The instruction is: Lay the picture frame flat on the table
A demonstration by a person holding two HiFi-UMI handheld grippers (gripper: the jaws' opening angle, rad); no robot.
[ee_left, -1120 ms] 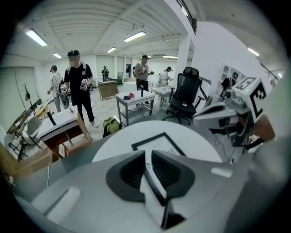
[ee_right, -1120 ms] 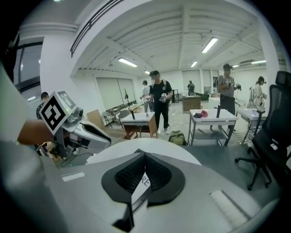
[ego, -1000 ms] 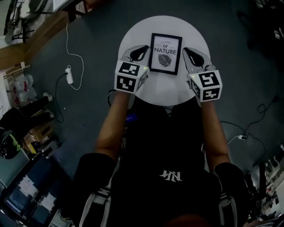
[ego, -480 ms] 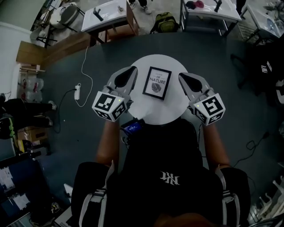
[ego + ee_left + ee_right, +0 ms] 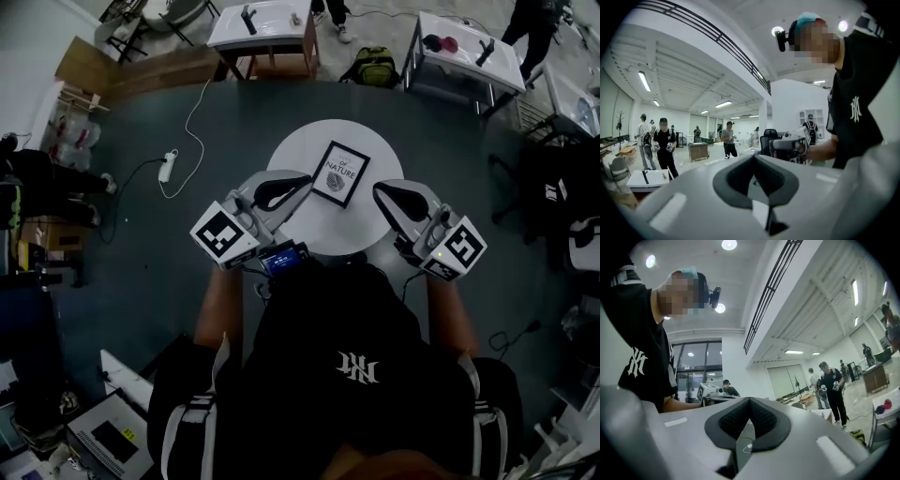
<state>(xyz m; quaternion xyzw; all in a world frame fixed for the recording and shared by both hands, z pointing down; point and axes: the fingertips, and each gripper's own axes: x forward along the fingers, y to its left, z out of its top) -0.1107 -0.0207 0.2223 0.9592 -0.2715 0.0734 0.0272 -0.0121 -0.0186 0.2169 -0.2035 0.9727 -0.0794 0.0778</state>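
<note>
Picture frame (image 5: pixel 339 174): we see it lying flat on the round white table (image 5: pixel 323 230), print side up, between our 2 grippers, touching neither.
Left gripper (image 5: pixel 302 180): jaws pressed together, holding nothing.
Right gripper (image 5: pixel 380 192): jaws pressed together, holding nothing.

Bare table (image 5: pixel 328 230) rings the flat picture frame (image 5: pixel 339 173) on every side.

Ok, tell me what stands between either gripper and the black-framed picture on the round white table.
Nothing visible does. The black picture frame lies alone on the round white table. In the head view only bare tabletop separates it from the left gripper and the right gripper, both with jaws together.
</note>
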